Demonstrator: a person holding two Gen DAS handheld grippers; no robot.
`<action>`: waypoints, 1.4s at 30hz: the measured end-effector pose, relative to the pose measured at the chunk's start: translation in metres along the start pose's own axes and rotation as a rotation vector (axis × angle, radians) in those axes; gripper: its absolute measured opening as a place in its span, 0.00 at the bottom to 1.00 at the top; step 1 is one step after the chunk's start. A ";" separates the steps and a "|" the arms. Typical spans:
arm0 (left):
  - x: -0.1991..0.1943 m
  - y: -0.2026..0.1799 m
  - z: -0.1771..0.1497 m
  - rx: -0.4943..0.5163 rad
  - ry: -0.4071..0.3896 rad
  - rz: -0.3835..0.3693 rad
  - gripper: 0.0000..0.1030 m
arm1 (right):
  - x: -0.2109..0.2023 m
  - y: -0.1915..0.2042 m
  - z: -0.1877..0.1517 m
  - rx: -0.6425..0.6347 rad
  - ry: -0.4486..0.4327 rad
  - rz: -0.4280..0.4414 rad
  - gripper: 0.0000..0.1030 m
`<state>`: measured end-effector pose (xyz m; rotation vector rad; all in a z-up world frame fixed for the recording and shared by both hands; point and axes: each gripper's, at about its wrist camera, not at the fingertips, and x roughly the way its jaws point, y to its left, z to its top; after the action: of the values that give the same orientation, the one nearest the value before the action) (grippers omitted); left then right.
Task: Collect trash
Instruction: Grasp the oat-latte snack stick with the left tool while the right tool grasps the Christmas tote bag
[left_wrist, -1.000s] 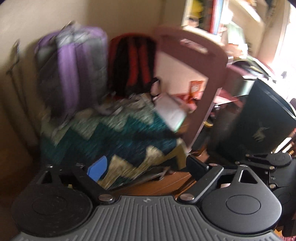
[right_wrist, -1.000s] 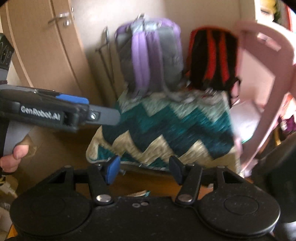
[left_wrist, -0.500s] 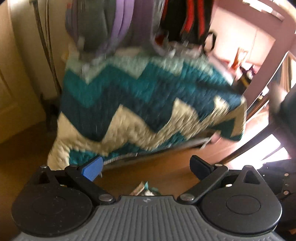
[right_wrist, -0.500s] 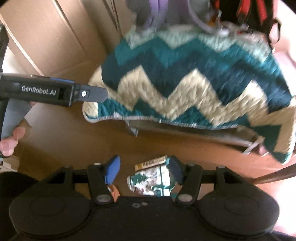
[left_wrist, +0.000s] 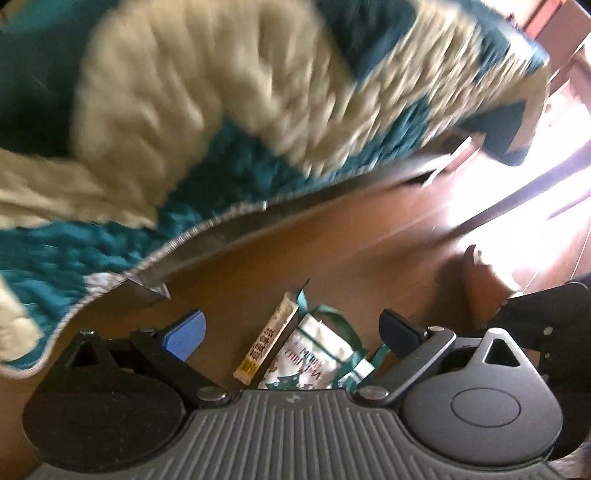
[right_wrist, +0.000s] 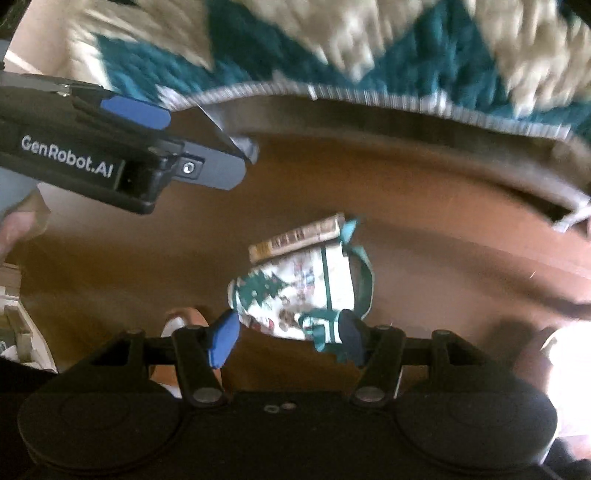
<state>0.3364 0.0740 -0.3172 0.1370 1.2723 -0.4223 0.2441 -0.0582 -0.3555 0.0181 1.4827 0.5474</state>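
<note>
I see the crumpled white-and-green Christmas paper bag (right_wrist: 295, 291) on the brown floor (right_wrist: 443, 240) just ahead of my right fingers (right_wrist: 286, 338), nearer than my left fingers (left_wrist: 293, 334); both pairs spread wide, empty.

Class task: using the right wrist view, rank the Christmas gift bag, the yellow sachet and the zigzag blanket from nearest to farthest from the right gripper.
Measured from the right gripper:
1. Christmas gift bag, on the floor right at the fingertips.
2. Yellow sachet, lying along the bag's far edge.
3. Zigzag blanket, hanging across the top, beyond both.
</note>
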 end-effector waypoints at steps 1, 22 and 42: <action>0.016 0.002 -0.001 0.006 0.019 0.008 0.98 | 0.010 -0.005 0.000 0.015 0.022 0.009 0.57; 0.218 0.044 -0.045 -0.130 0.264 0.057 0.98 | 0.180 -0.062 -0.008 0.148 0.297 -0.017 0.58; 0.235 0.042 -0.048 -0.045 0.164 0.113 0.67 | 0.210 -0.045 0.000 0.115 0.306 -0.028 0.54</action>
<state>0.3631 0.0738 -0.5595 0.2078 1.4264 -0.2893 0.2571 -0.0225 -0.5664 0.0042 1.8092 0.4555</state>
